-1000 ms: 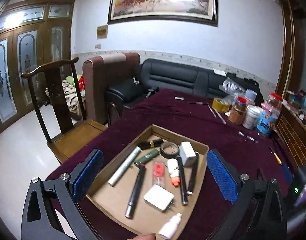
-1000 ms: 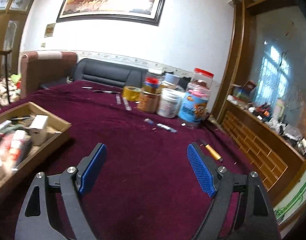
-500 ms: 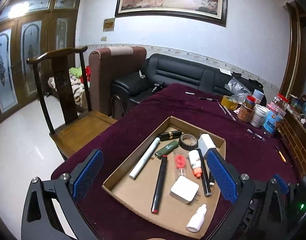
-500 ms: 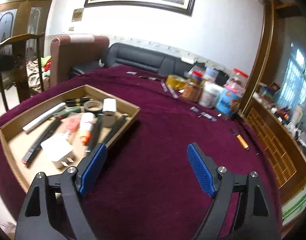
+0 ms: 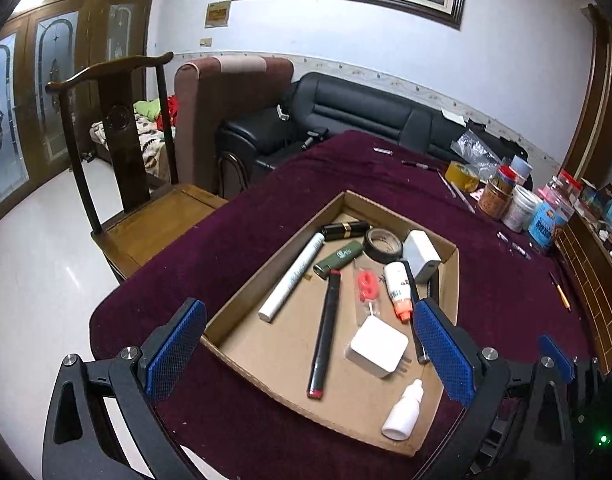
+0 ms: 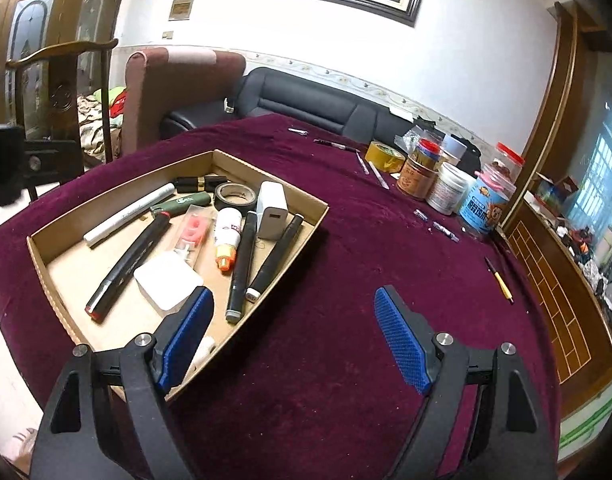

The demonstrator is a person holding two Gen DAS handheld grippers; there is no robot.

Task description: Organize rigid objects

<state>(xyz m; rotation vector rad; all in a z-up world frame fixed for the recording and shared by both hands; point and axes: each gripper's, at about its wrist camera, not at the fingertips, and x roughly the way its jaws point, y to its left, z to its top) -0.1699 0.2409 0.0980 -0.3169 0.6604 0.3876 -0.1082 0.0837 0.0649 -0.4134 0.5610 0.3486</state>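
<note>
A shallow cardboard tray (image 5: 221, 346) (image 6: 314, 200) lies on the maroon tablecloth. It holds a white marker (image 5: 291, 278), a long black pen (image 5: 325, 336), a green lighter (image 5: 338, 258), a black tape roll (image 5: 382, 244), a white charger block (image 5: 422, 256), a flat white adapter (image 5: 376, 346), a small white dropper bottle (image 5: 402, 410) and several more pens. My left gripper (image 5: 306, 356) hovers open over the tray's near end with nothing held. My right gripper (image 6: 293, 336) is open above the tray's right rim and the bare cloth, and shows in the left wrist view as the right gripper (image 5: 554, 356) at bottom right.
Several jars (image 6: 450, 188) and a yellow tape roll (image 6: 384, 156) stand at the table's far right, with loose pens (image 6: 334, 144) and a yellow pencil (image 6: 500, 280) on the cloth. A wooden chair (image 5: 117, 152) stands left of the table, a black sofa (image 5: 366, 116) behind it.
Both grippers have swung left and drawn back, so the tray has come into the right wrist view and sits more central in the left one. Both stay open and empty.
</note>
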